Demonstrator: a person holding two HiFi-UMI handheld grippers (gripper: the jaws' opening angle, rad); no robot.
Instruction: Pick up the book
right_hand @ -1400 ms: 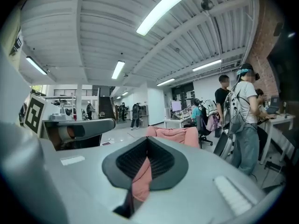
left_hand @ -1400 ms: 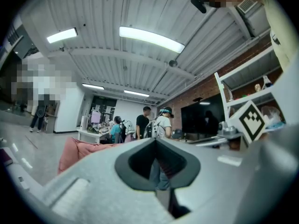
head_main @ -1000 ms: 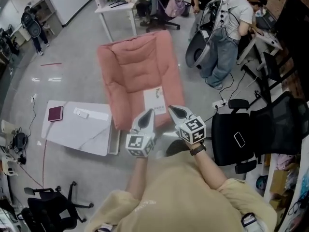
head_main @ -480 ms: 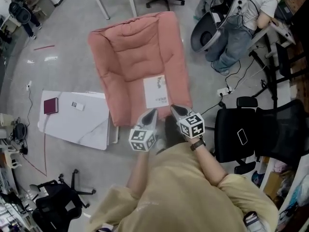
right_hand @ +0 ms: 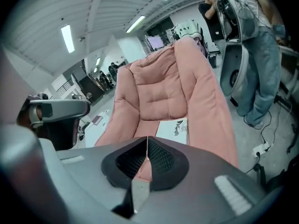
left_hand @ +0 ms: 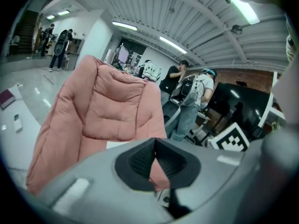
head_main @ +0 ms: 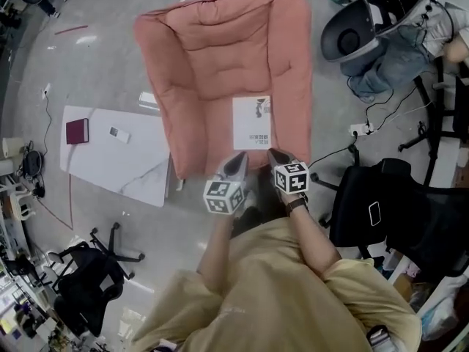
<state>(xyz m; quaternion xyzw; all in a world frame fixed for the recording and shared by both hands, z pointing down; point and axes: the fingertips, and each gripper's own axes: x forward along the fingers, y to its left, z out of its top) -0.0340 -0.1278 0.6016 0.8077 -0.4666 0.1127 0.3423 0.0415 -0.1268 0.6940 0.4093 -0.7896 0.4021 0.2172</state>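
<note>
book (head_main: 251,122) on armchair (head_main: 220,57), low table (head_main: 124,166) left of armchair

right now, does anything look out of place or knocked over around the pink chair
Nothing looks spilled or damaged. The white book lies flat on the seat of the pink chair, off-centre toward one armrest. The low white table beside it sits at a slant to the chair, with a maroon notebook on it.

The seat of the pink armchair (head_main: 212,57) is open in front, walled by padded sides. The book (head_main: 251,123) lies seemingly tight against the side at the head view's right. A white table (head_main: 132,171) and a black office chair (head_main: 399,211) flank the approach.
</note>
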